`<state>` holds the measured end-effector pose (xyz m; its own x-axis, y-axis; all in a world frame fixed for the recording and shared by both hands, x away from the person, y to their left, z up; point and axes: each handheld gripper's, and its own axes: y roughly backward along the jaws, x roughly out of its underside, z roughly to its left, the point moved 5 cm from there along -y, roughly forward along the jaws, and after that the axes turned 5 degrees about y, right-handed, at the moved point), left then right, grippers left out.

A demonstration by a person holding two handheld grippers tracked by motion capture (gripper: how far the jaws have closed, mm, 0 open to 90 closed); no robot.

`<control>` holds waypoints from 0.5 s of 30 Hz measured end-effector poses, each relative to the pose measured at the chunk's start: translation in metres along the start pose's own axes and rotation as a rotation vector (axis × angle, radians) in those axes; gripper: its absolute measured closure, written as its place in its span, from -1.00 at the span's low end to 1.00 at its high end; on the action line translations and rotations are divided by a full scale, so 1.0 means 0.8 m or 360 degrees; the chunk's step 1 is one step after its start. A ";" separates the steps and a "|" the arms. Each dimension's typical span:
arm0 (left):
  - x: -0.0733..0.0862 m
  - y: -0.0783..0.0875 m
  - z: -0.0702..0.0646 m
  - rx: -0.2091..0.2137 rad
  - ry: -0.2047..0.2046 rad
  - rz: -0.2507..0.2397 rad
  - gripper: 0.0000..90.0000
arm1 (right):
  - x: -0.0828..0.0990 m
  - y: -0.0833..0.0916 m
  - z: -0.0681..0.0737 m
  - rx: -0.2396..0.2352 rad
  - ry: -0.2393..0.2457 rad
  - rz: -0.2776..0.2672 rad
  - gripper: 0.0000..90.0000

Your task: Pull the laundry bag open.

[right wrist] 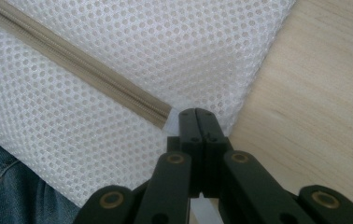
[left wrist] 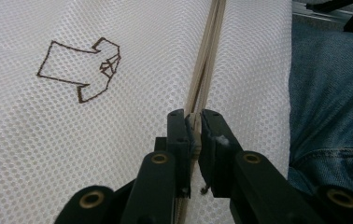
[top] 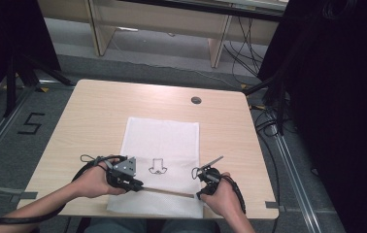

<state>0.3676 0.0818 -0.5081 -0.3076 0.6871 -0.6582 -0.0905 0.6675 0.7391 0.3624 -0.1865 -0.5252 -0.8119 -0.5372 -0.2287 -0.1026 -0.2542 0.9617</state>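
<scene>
While the white mesh laundry bag (top: 162, 145) lies flat on the wooden table (top: 99, 111) with its near edge hanging just over the table's front, you have both grippers on its tan zipper (top: 167, 192), which runs across the bag near that edge. Your left gripper (left wrist: 194, 122) is clamped on what looks like the zipper slider, the tape running straight away from its jaws. Your right gripper (right wrist: 196, 116) is pinched fully closed on the white fabric just past the zipper's end, at the bag's corner, anchoring it.

You appear to be at the start of a zip pull: one end held fast, the slider gripped. Whether the teeth are joined or parted I cannot tell, so I cannot say which way the zip goes. The next move calls for drawing the left gripper along the tape's line while the right holds steady, keeping the mesh taut so it does not bunch.

The bag looks flat and thin; nothing inside it is visible. A small shirt outline (left wrist: 81, 70) is printed on it.
</scene>
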 end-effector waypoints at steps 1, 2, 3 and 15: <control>0.001 0.000 0.000 0.0002 0.0003 -0.0004 0.83 | 0.000 0.000 0.000 0.0002 0.0002 0.0000 1.00; 0.002 0.000 0.000 0.0008 0.0006 -0.0005 0.82 | 0.000 0.000 0.001 0.0006 -0.0003 0.0001 1.00; 0.003 0.000 0.000 0.0012 0.0006 0.0002 0.83 | 0.000 0.000 0.001 0.0007 -0.0002 0.0001 1.00; 0.012 0.007 0.005 0.0032 0.0043 -0.0011 0.83 | 0.000 0.000 0.001 0.0019 -0.0001 -0.0001 1.00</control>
<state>0.3677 0.0930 -0.5105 -0.3326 0.6744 -0.6592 -0.0738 0.6782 0.7311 0.3622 -0.1855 -0.5251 -0.8123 -0.5363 -0.2291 -0.1099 -0.2450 0.9633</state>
